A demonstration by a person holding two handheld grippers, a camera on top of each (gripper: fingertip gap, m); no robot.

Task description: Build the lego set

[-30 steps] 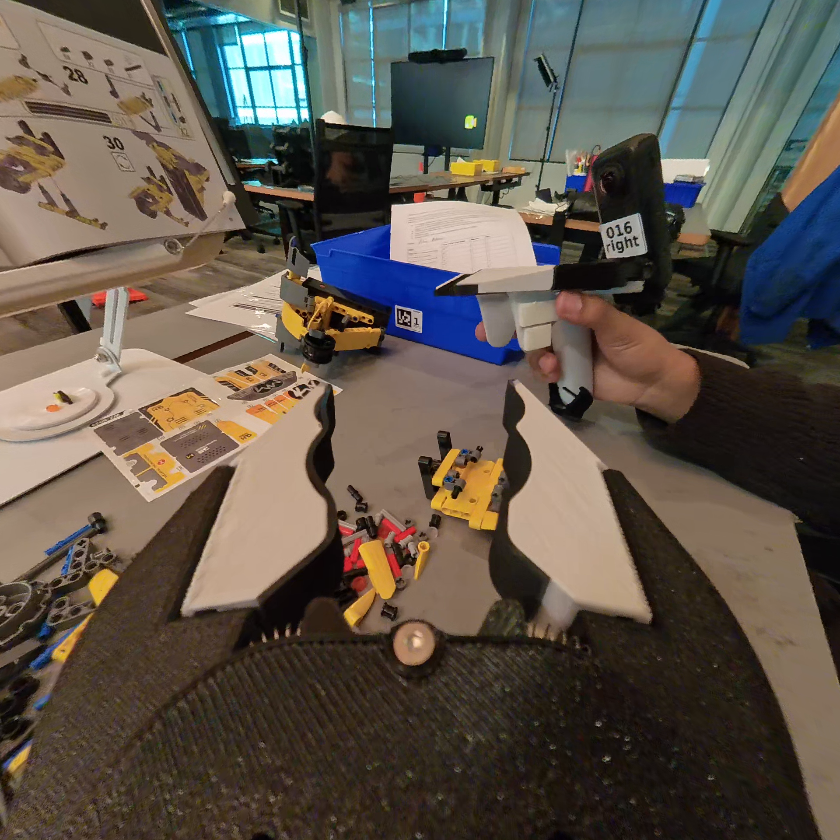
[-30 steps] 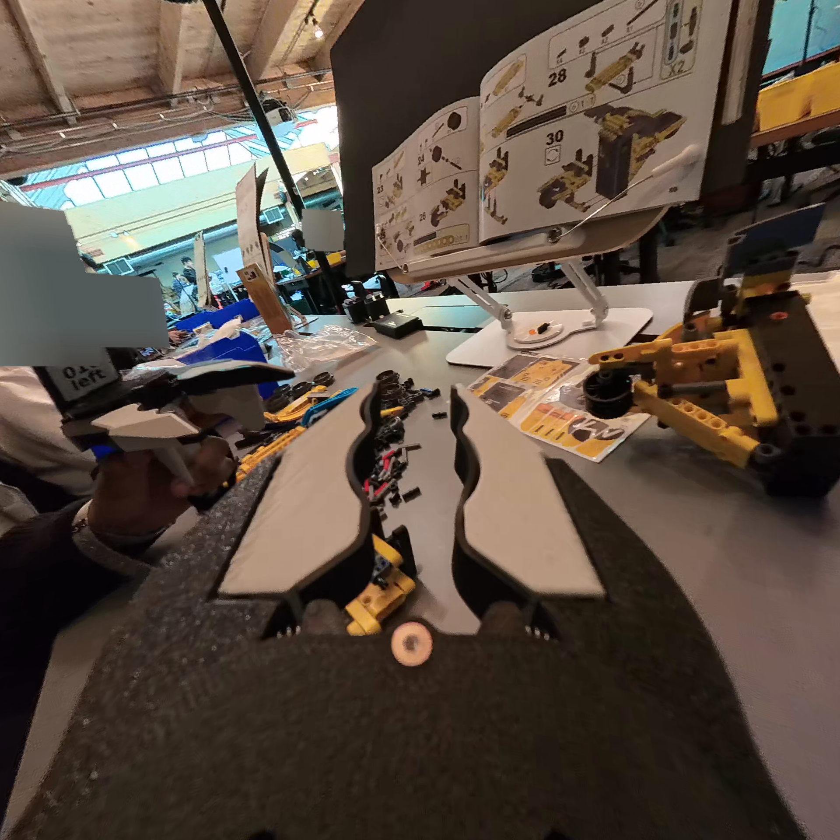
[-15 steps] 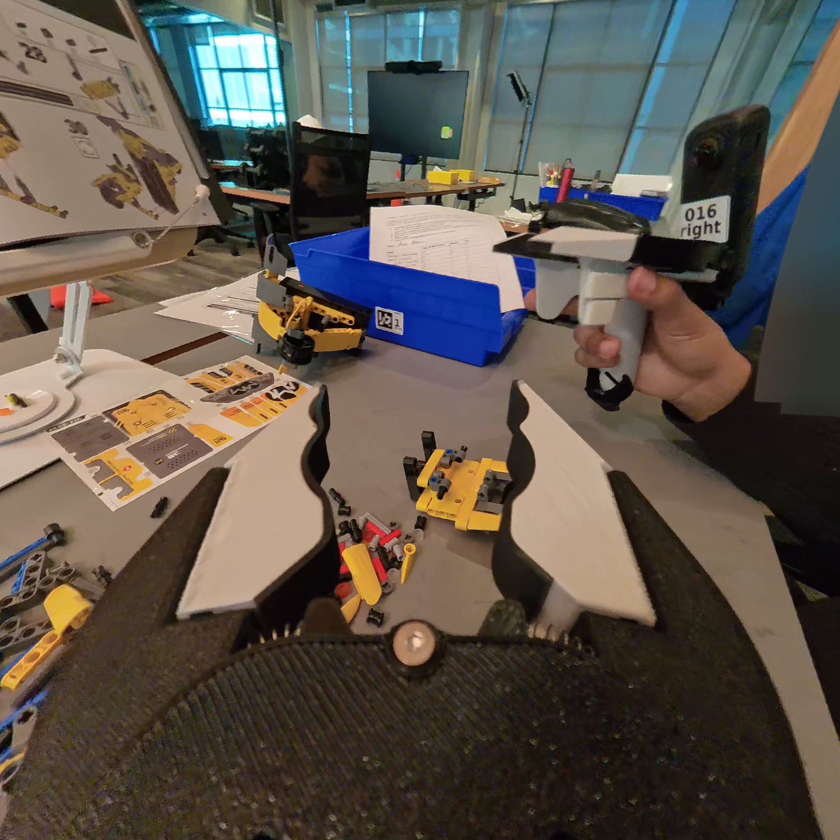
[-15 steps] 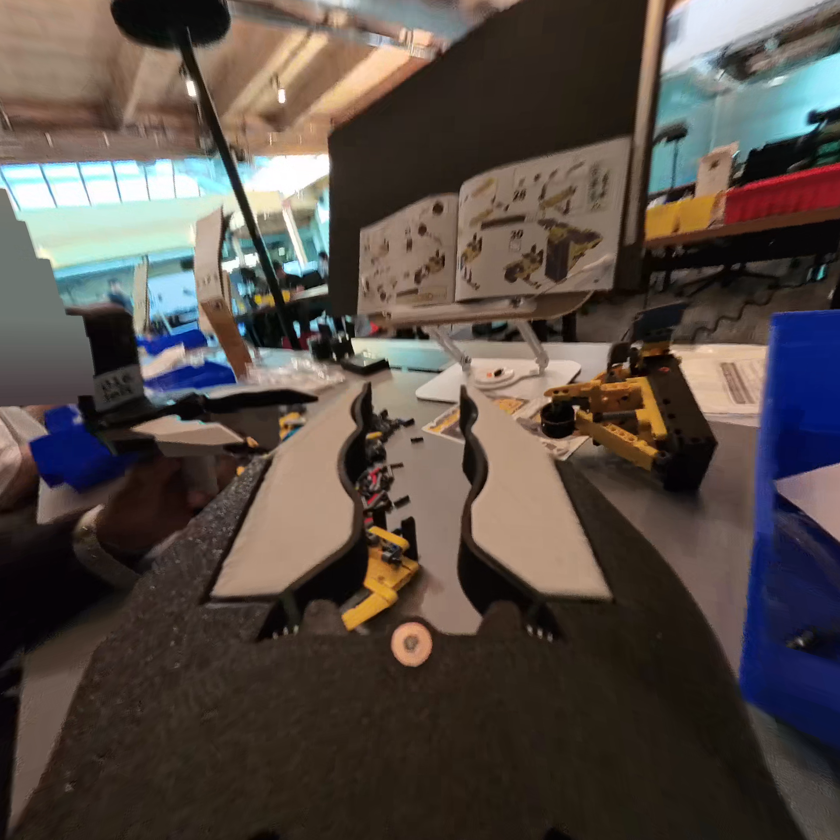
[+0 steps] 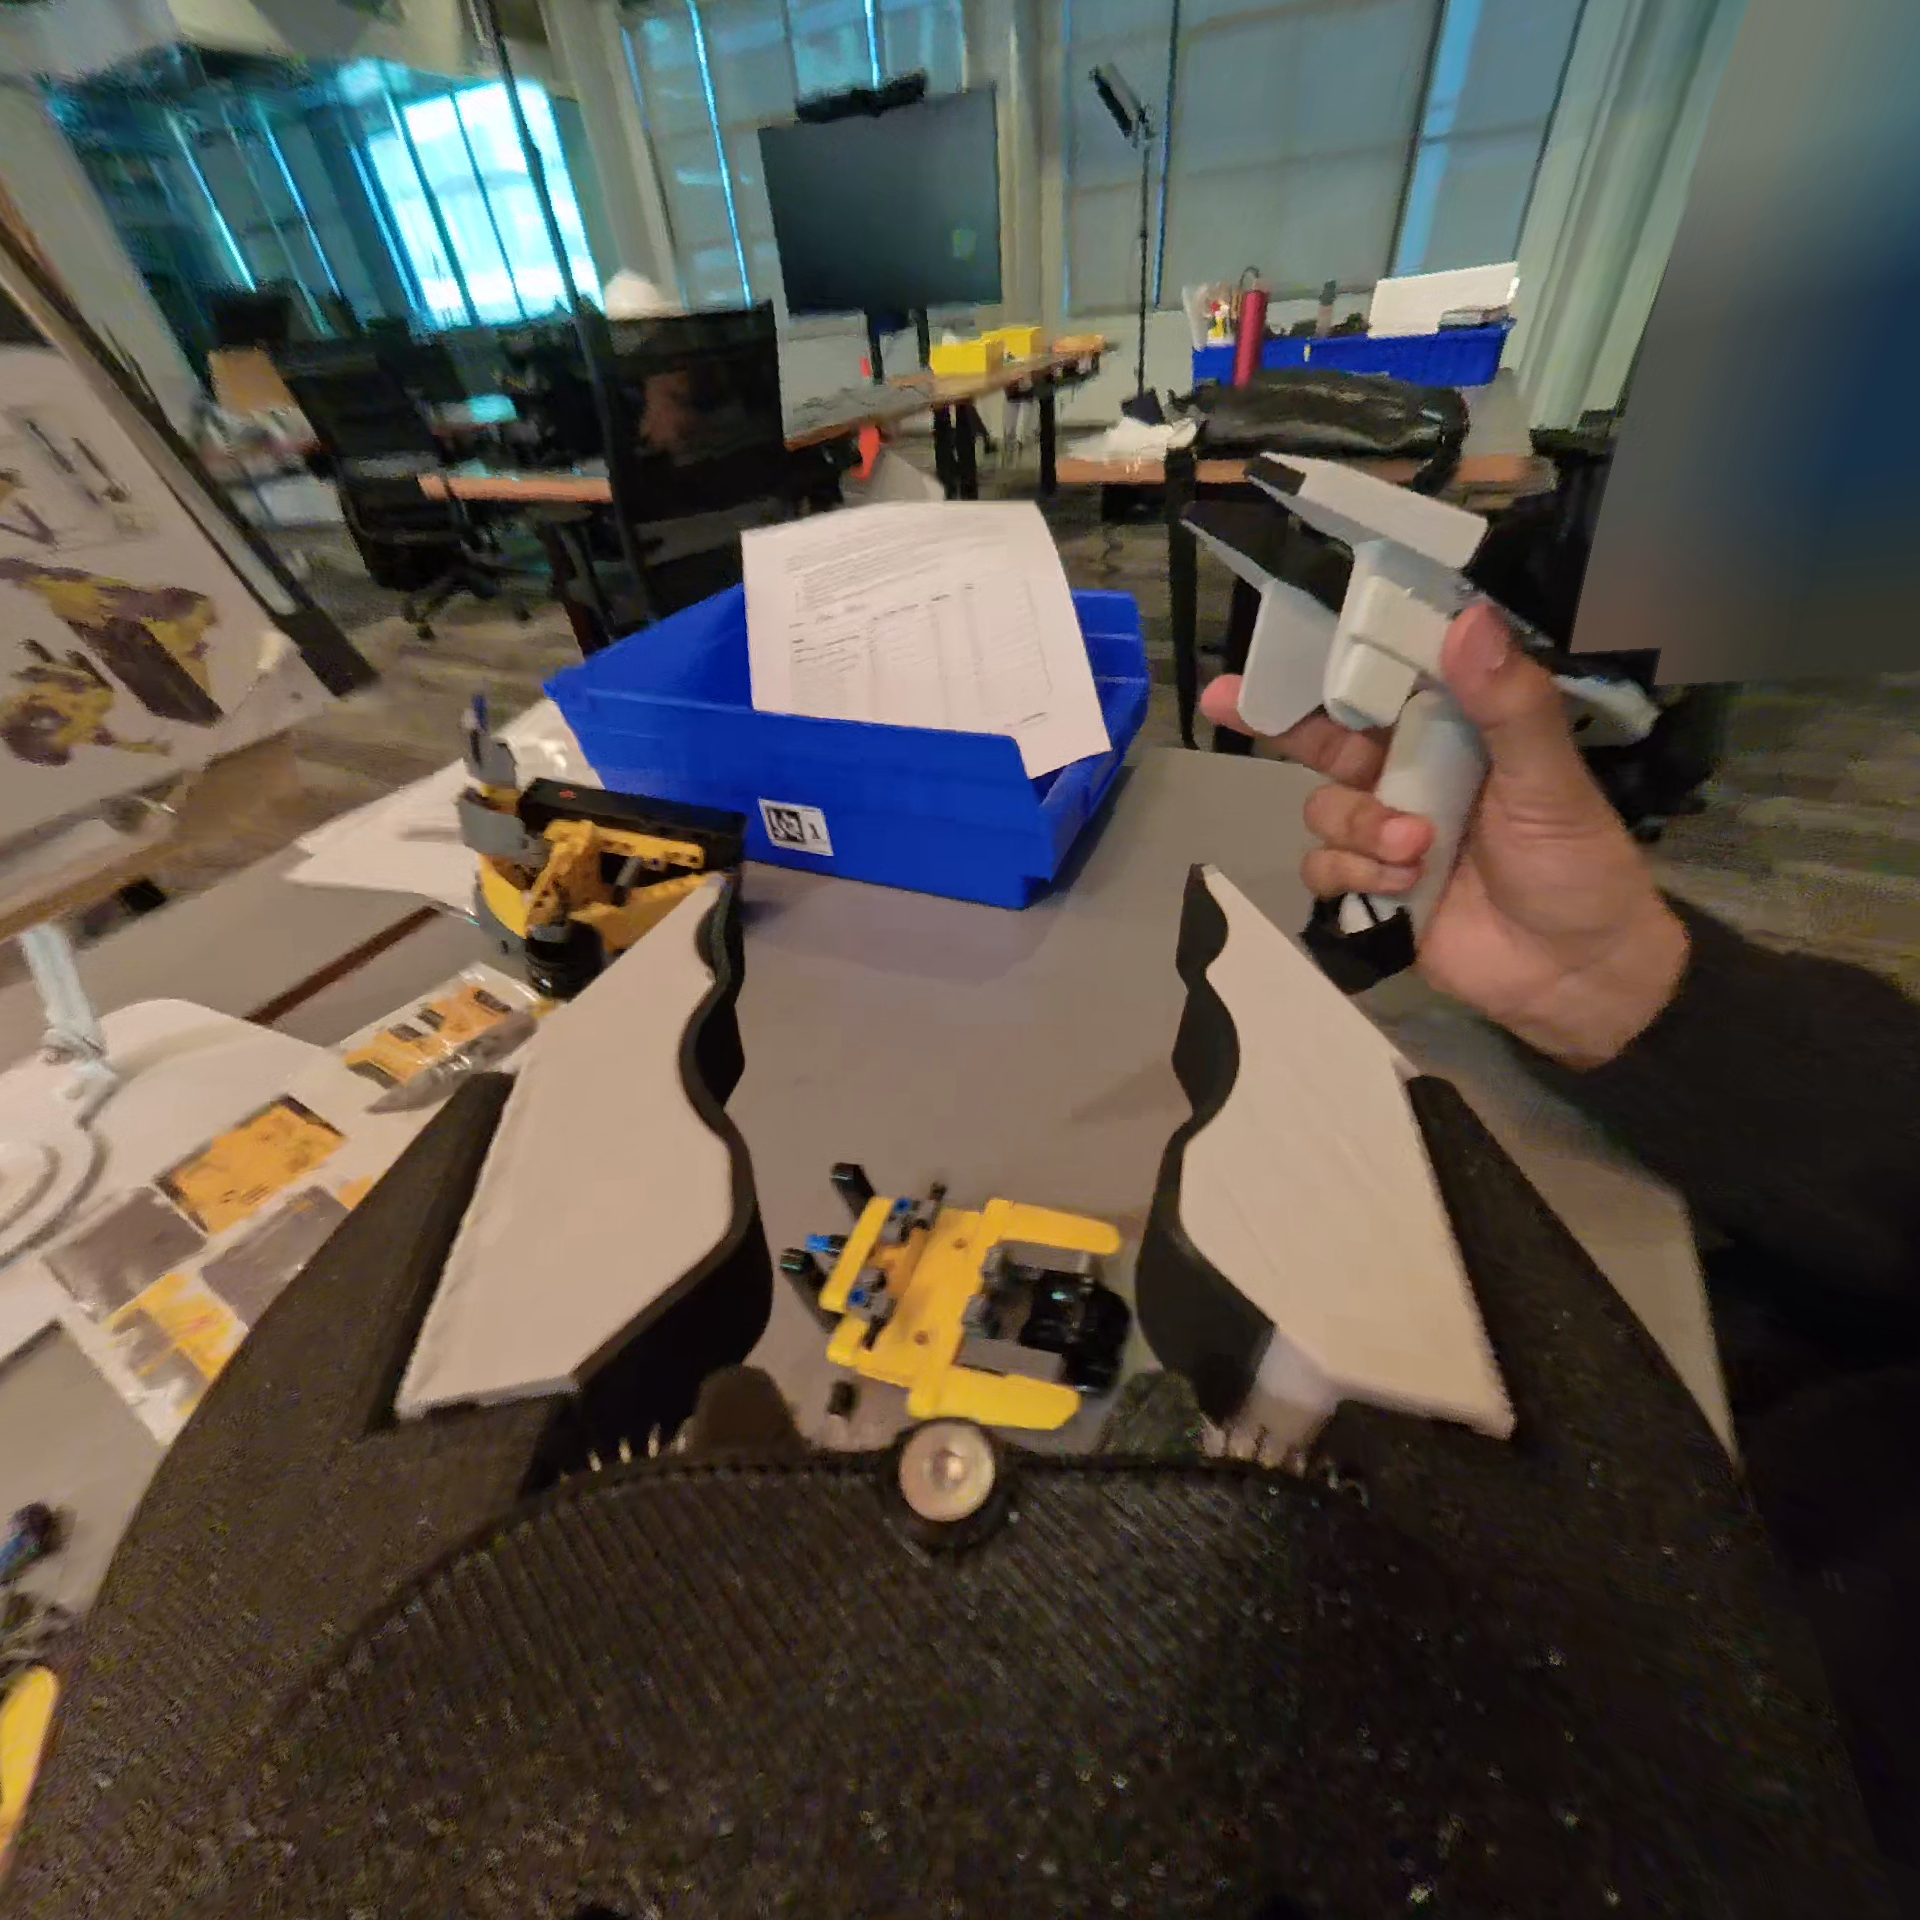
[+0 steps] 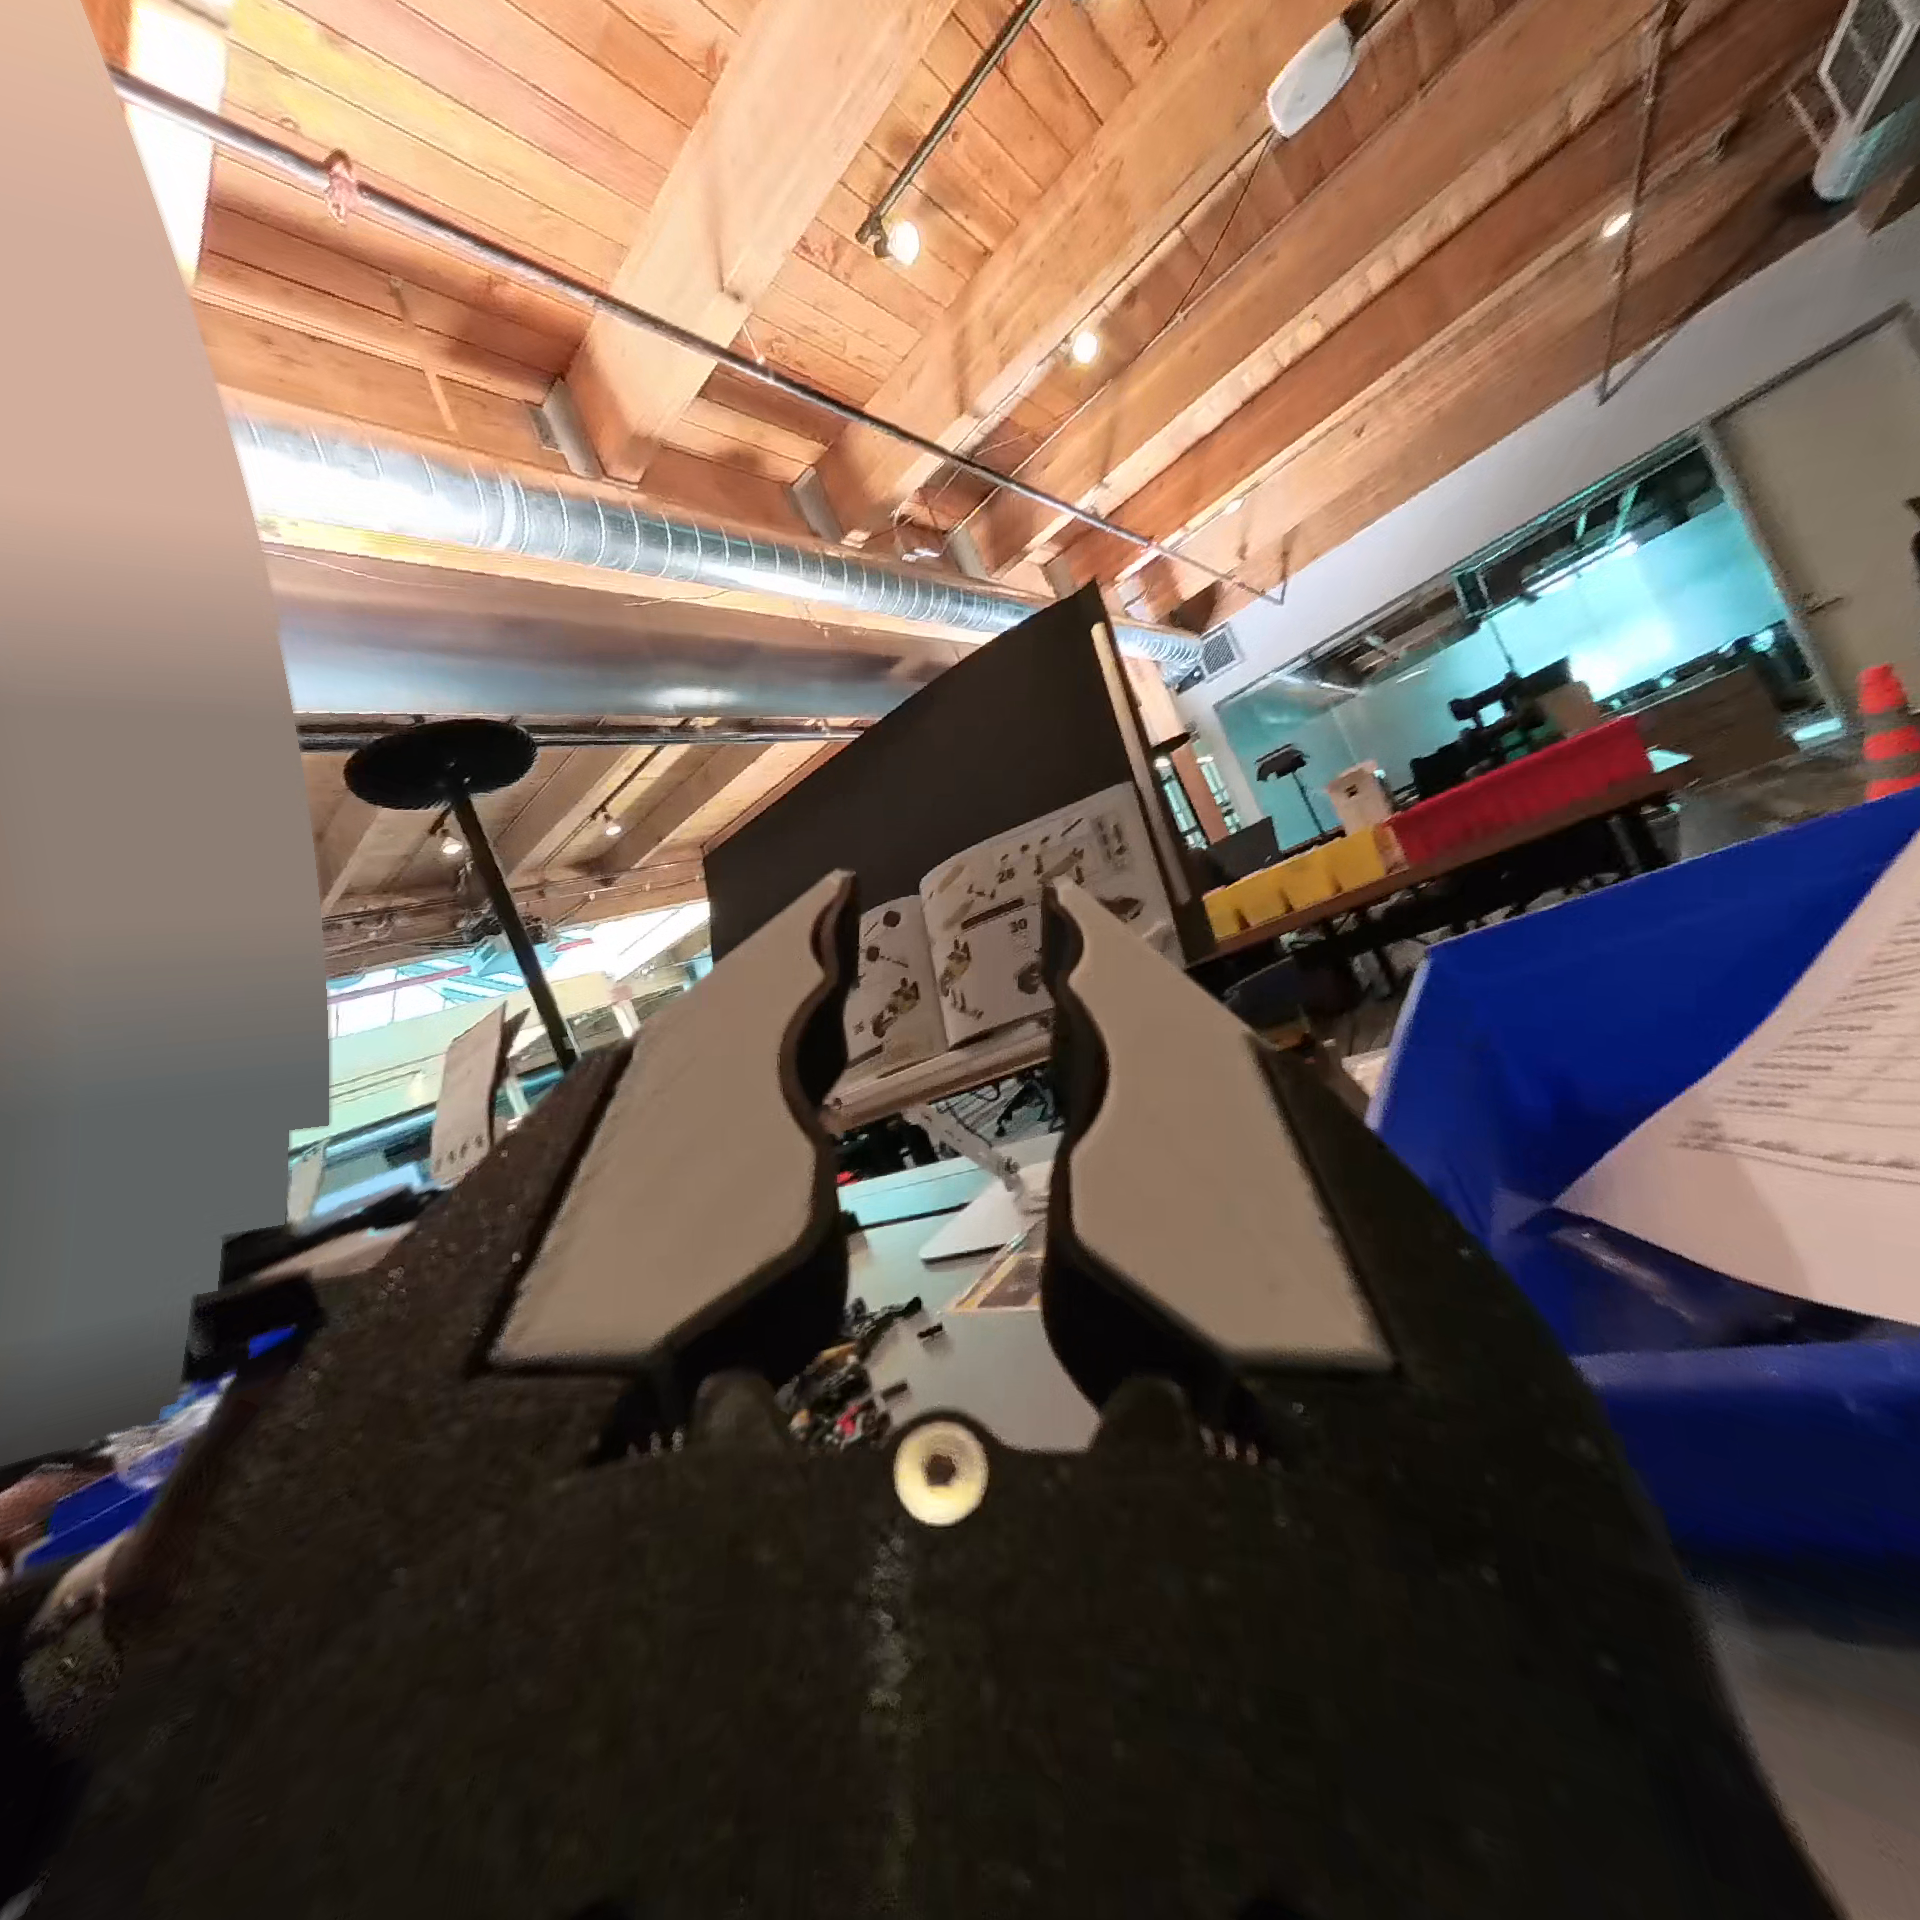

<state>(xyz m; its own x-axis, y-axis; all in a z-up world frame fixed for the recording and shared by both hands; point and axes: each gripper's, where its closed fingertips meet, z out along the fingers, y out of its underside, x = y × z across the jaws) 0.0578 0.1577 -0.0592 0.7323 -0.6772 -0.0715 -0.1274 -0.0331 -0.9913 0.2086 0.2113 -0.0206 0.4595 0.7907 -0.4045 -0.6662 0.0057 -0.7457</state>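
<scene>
My left gripper (image 5: 961, 899) is open wide and low over the grey table (image 5: 966, 1039). A small yellow and black brick assembly (image 5: 961, 1299) lies on the table between the bases of its fingers, and neither pad touches it. My right gripper (image 6: 948, 891) is open with a narrower gap and nothing in it. It is tilted up towards the wooden ceiling. It also shows in the left wrist view (image 5: 1221, 499), held in a hand at the upper right, well above the table.
A blue bin (image 5: 852, 769) holding a printed sheet (image 5: 914, 613) stands ahead, and close on the right in the right wrist view (image 6: 1662, 1039). A larger yellow and black model (image 5: 582, 862) and a sticker sheet (image 5: 249, 1153) lie to the left. An open booklet (image 6: 997, 956) rests on a stand.
My left gripper moved forward over the small yellow assembly and its jaws opened wider. My right gripper lifted away from the table and tilted up towards the ceiling, still empty.
</scene>
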